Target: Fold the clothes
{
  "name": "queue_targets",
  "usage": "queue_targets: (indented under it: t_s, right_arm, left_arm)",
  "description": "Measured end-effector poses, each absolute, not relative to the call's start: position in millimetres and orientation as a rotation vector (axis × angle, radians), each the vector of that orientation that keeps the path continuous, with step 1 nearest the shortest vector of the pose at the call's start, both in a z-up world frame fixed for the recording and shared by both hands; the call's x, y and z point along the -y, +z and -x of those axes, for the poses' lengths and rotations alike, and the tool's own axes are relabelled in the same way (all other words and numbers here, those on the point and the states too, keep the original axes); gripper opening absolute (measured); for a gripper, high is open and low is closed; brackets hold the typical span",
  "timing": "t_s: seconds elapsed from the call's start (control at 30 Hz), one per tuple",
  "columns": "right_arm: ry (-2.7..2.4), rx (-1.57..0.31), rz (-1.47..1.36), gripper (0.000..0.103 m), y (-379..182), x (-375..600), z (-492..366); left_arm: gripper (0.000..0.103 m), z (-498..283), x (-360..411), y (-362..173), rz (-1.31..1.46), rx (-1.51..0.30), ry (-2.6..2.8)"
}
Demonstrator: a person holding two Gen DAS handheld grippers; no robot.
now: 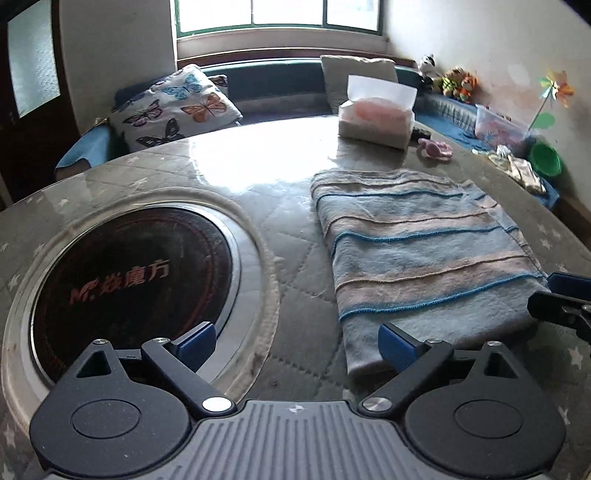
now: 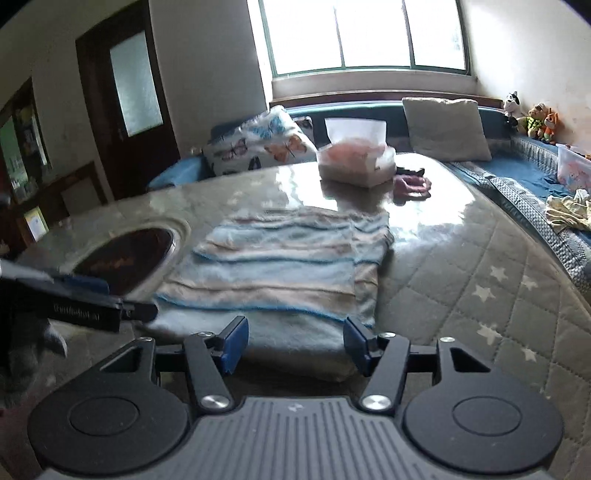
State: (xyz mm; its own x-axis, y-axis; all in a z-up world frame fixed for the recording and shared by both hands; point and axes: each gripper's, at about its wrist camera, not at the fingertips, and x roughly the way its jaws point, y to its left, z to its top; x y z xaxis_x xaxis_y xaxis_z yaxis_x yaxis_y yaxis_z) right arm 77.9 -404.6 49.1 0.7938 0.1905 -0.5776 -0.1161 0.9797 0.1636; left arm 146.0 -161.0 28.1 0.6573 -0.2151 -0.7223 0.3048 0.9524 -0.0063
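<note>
Holding tissues, tissue box [image 1: 375, 123], beside folded sweater [image 1: 424, 254]

bright window [image 2: 365, 35] above blue sofa [image 2: 532, 173]

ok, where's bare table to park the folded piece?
Free: the quilted strip between the round black inset hotplate and the striped blue-and-pink folded knit, and the starred stretch right of the knit. The glossy patch toward the butterfly cushion is bare. Crowded: the far end, by the tissue box and pink cloth.
</note>
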Motion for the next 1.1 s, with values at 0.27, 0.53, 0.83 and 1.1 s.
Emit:
queue_targets:
  t_s: [0.27,0.53,0.83,1.1]
  right_arm:
    - [0.106,-0.607,-0.082,0.068,43,389,-69]
    - [0.064,-0.574,-0.131,0.095,43,380,-32]
    - [-0.010,-0.584,-0.134,0.103,34,368,-2]
    - [-0.057,-0.600,-0.115,0.103,22,353,8]
  left_arm:
    - [0.097,-122,145,31,-0.084,-0.802,-0.282]
    - [0.103,-88,139,30,-0.091,-0.779,-0.318]
    - [0.103,-65,129,18,-0.108,-0.782,-0.317]
    - [0.103,-55,128,9,-0.135,-0.792,-0.320]
